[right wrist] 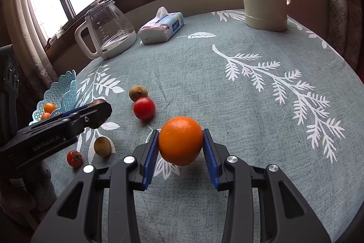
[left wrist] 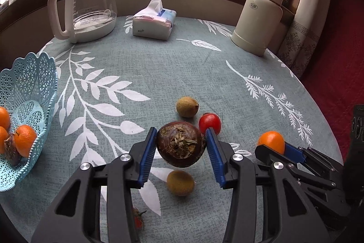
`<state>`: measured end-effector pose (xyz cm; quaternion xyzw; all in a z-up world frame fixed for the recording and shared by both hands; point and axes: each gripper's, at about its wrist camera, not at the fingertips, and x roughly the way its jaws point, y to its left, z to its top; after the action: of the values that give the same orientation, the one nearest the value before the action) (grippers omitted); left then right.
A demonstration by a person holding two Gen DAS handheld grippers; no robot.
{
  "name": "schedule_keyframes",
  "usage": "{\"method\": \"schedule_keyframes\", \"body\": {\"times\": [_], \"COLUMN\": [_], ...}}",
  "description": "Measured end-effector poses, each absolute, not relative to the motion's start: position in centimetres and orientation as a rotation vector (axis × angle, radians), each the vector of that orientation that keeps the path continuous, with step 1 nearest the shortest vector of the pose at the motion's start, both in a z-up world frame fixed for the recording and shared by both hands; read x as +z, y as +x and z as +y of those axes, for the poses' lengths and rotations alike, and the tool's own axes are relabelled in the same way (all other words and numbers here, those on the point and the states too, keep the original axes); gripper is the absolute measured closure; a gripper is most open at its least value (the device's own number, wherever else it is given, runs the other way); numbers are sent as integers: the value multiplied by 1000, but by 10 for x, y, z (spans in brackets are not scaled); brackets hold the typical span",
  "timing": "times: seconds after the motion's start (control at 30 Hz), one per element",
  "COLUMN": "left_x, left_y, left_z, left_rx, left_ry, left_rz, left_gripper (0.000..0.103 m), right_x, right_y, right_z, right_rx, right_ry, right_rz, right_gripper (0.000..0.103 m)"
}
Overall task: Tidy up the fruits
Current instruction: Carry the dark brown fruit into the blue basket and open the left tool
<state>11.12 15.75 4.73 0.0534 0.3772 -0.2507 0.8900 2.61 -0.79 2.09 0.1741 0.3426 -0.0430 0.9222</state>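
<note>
We had the left gripper (left wrist: 181, 147) clamped on a brown fruit (left wrist: 181, 144), the right gripper (right wrist: 180, 144) on an orange (right wrist: 180, 141), basket (left wrist: 34, 74) at nine o'clock part-filled, two kiwis, two tomatoes left on the counter (left wrist: 182, 65).

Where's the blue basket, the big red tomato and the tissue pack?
blue basket (left wrist: 27, 74): left wrist view, back wall.
big red tomato (right wrist: 144, 108): right wrist view, middle.
tissue pack (left wrist: 154, 23): left wrist view, front side.

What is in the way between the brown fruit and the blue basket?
Nothing visible. The left gripper holds the brown fruit above the table, and only bare cloth lies between it and the basket at the left. The kiwis and tomatoes sit off that path.
</note>
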Motion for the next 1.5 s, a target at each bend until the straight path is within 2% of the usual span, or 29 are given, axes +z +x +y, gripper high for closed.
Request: {"method": "schedule_keyframes", "body": {"times": [0.73, 1.5], "left_x": [101, 75], "left_y": [112, 112], "left_z": [255, 339], "left_rx": [-259, 9], "left_ry": [-7, -64], "left_rz": [624, 657], "left_gripper": [58, 58], "right_x": [26, 25], "right_y": [22, 22], "right_z": [-6, -5], "right_rx": [-76, -80], "right_ry": [352, 350], "right_rz": [663, 666], "right_gripper": [65, 65]}}
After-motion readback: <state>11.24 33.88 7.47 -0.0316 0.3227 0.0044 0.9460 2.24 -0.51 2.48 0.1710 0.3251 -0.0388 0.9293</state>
